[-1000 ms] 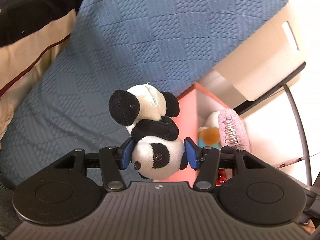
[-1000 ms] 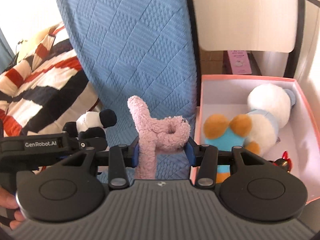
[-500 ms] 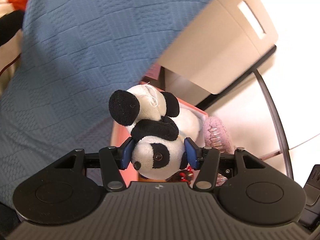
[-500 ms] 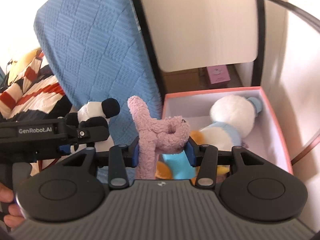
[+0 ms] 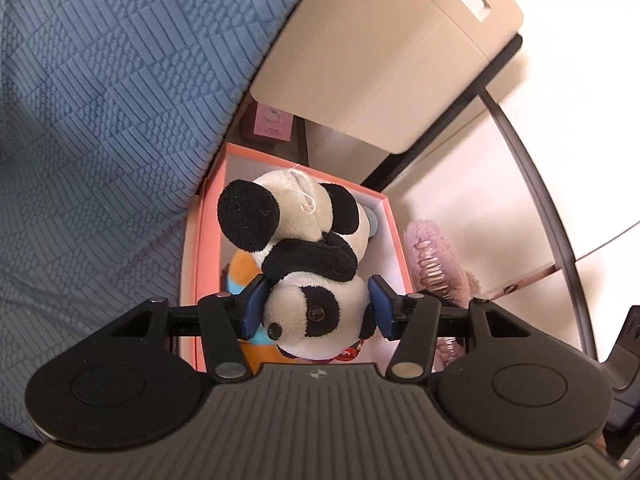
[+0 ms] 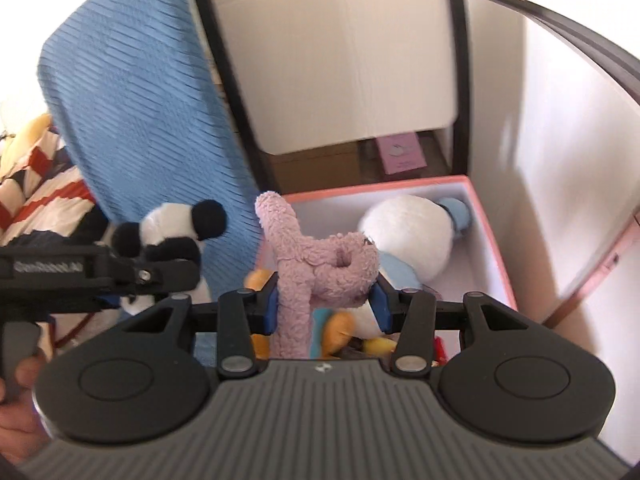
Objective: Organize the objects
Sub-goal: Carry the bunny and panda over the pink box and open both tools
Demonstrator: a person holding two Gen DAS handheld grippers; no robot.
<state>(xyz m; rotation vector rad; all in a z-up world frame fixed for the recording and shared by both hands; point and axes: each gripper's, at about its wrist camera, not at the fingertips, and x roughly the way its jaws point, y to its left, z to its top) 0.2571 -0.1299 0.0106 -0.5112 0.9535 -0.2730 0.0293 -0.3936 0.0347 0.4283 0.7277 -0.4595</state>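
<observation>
panda toy: plush, fuzzy | pink toy: nubbly fleece | box: smooth matt card | blue cover: quilted cloth

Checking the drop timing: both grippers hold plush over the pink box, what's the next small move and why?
Probably ease the left gripper down toward the pink box and release the panda. It is clamped by the head above the opening, and the box already holds a white plush. The right gripper, shut on the pink plush, looks ready to follow.

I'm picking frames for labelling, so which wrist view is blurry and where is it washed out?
Right wrist view: motion-smeared, especially the blue cushion, with the far left edge blown out white. Left wrist view: sharp on the panda, but the wall at right is overexposed.
</observation>
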